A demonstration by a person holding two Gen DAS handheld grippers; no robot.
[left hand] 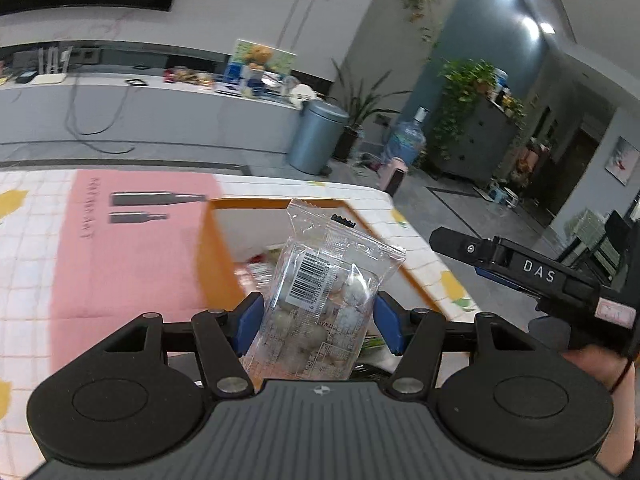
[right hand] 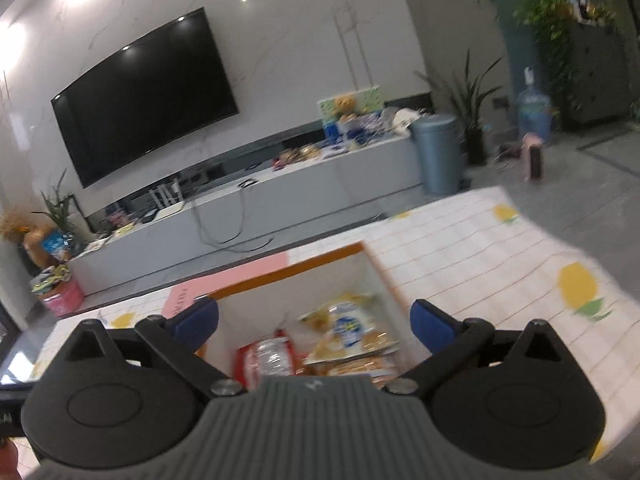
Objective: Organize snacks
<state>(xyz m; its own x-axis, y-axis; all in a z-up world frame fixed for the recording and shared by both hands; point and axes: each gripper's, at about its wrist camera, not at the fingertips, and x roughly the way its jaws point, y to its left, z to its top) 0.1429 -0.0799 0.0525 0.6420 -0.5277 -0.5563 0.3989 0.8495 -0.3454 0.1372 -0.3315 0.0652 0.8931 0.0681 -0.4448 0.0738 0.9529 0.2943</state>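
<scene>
My left gripper is shut on a clear snack bag of round pale candies with a barcode label, held upright above an orange-rimmed white box. Packets lie inside the box. My right gripper is open and empty, hovering over the same box, above a red packet and a yellow-and-blue packet. The right gripper also shows in the left wrist view, to the right of the box.
The box sits on a table with a lemon-print checked cloth and a pink sheet. Beyond the table edge are a grey TV bench, a blue bin and a water jug.
</scene>
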